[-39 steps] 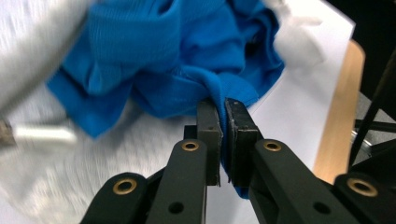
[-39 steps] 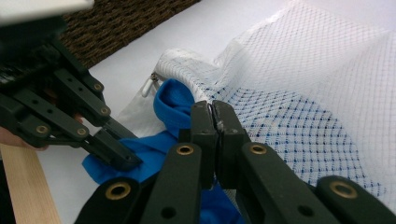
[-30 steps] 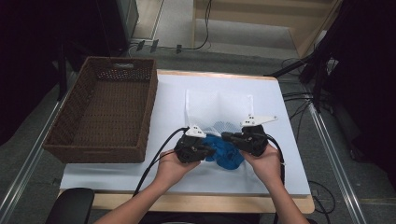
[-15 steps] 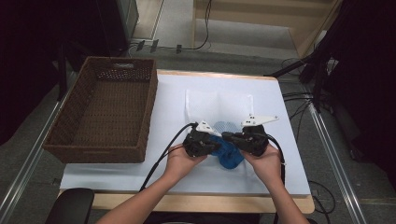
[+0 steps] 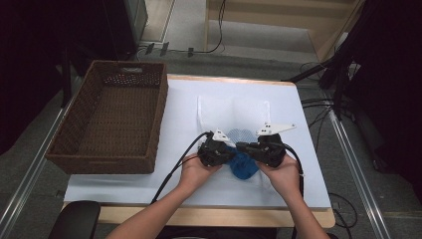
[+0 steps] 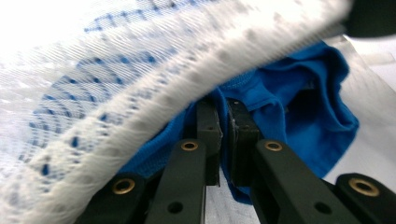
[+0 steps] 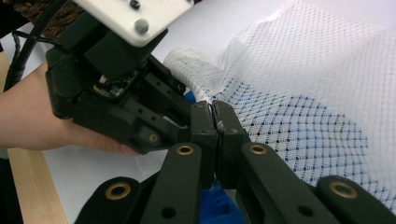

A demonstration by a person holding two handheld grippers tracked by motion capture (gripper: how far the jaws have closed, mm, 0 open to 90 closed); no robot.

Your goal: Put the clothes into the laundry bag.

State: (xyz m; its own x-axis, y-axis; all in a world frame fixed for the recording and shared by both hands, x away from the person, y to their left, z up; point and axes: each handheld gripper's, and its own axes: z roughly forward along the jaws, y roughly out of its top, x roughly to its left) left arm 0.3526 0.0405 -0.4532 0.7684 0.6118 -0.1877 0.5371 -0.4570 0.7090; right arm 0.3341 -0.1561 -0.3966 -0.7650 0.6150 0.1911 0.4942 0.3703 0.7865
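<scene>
- Table (image 5: pixel 124 191) under a pale sheet, near wooden edge showing at the bottom of the high view; far corners partly lost against the dark surroundings.
- Brown woven basket (image 5: pixel 107 117) along the table's left edge, reaching from the far-left corner towards the near edge; inside shadowed, nothing to make out in it.
- White mesh bag (image 5: pixel 234 112) flat on the middle of the table, stretching towards the far edge; nearly the same tone as the sheet, so outline faint in the high view. Weave sharp in the right gripper view (image 7: pixel 303 93), blurred and very close in the left gripper view (image 6: pixel 116 93), top left washed out.
- Blue cloth (image 5: pixel 244 164) near the table's near edge, between the two grippers, partly inside the bag: blue seen through the mesh (image 7: pixel 299 126), the rest bunched outside (image 6: pixel 303 102). Full shape hidden by mesh and grippers.
- Left gripper (image 5: pixel 215 152) and right gripper (image 5: pixel 263 152) side by side over the cloth, each in a hand, tips hidden from above.
- Left gripper (image 6: pixel 223 135) clenched on a fold of the blue cloth, right under the mesh edge.
- Right gripper (image 7: pixel 215 123) clenched on the mesh bag's edge, just beside the left gripper's body (image 7: pixel 116 93); lower corner of blue cut off by its own arms.
</scene>
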